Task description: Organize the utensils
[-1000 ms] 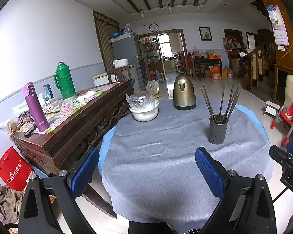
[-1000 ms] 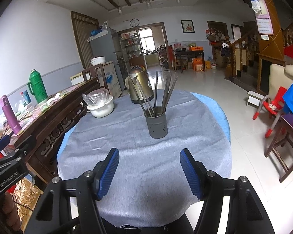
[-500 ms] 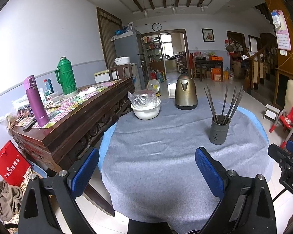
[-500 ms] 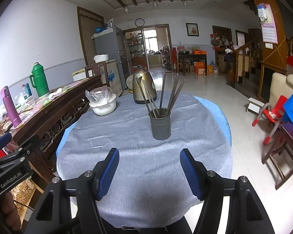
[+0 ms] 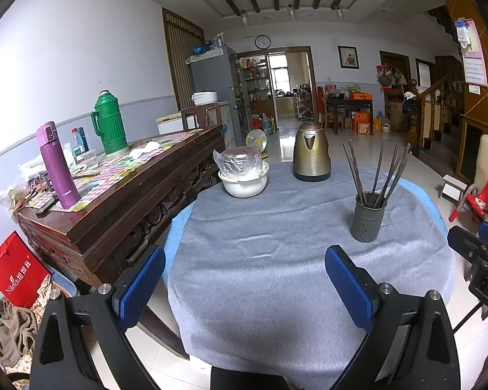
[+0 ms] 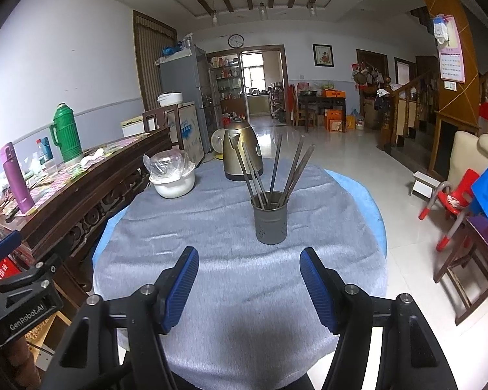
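A dark grey perforated utensil holder (image 5: 367, 217) stands upright on the round table's grey cloth (image 5: 276, 260), with several dark chopsticks (image 5: 380, 172) fanned out of it. It also shows in the right wrist view (image 6: 271, 219), with its chopsticks (image 6: 276, 169), straight ahead of my right gripper. My left gripper (image 5: 244, 284) is open and empty above the table's near edge, the holder ahead to its right. My right gripper (image 6: 249, 289) is open and empty, a short way in front of the holder.
A brass kettle (image 5: 310, 154) and a white bowl covered in plastic (image 5: 243, 177) stand at the table's far side. A dark wooden sideboard (image 5: 120, 201) with a green flask (image 5: 109, 123) and a purple bottle (image 5: 57, 165) runs along the left. Chairs (image 6: 452, 204) stand to the right.
Both grippers have drawn back slightly and tilted up; the holder and table sit lower and farther in both views. The jaws stay open.
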`<action>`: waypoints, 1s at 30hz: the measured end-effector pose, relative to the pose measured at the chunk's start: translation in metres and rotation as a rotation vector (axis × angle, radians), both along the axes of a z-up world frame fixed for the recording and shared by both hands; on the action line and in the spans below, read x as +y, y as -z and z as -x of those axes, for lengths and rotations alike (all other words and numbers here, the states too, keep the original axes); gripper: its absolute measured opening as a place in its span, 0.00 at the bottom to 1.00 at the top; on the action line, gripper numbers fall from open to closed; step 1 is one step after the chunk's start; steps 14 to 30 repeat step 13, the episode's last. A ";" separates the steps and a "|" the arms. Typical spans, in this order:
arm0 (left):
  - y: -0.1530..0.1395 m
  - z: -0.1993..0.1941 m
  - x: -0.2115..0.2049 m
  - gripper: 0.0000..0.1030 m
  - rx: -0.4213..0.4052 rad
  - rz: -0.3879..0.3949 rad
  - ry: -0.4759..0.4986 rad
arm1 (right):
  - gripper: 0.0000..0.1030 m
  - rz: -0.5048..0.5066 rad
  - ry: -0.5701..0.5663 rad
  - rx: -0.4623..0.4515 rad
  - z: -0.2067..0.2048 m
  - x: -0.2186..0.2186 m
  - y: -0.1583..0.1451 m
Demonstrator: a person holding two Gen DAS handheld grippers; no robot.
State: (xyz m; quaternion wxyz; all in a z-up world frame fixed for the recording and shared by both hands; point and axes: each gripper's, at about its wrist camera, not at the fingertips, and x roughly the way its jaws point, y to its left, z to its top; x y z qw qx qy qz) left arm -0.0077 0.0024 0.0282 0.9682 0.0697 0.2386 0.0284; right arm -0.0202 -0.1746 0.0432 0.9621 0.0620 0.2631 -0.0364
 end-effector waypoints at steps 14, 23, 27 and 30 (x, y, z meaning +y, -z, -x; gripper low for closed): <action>-0.002 -0.024 -0.008 0.96 0.005 0.017 0.007 | 0.66 -0.008 0.013 0.018 -0.025 -0.009 -0.001; -0.002 -0.024 -0.008 0.96 0.005 0.017 0.007 | 0.66 -0.008 0.013 0.018 -0.025 -0.009 -0.001; -0.002 -0.024 -0.008 0.96 0.005 0.017 0.007 | 0.66 -0.008 0.013 0.018 -0.025 -0.009 -0.001; -0.002 -0.024 -0.008 0.96 0.005 0.017 0.007 | 0.66 -0.008 0.013 0.018 -0.025 -0.009 -0.001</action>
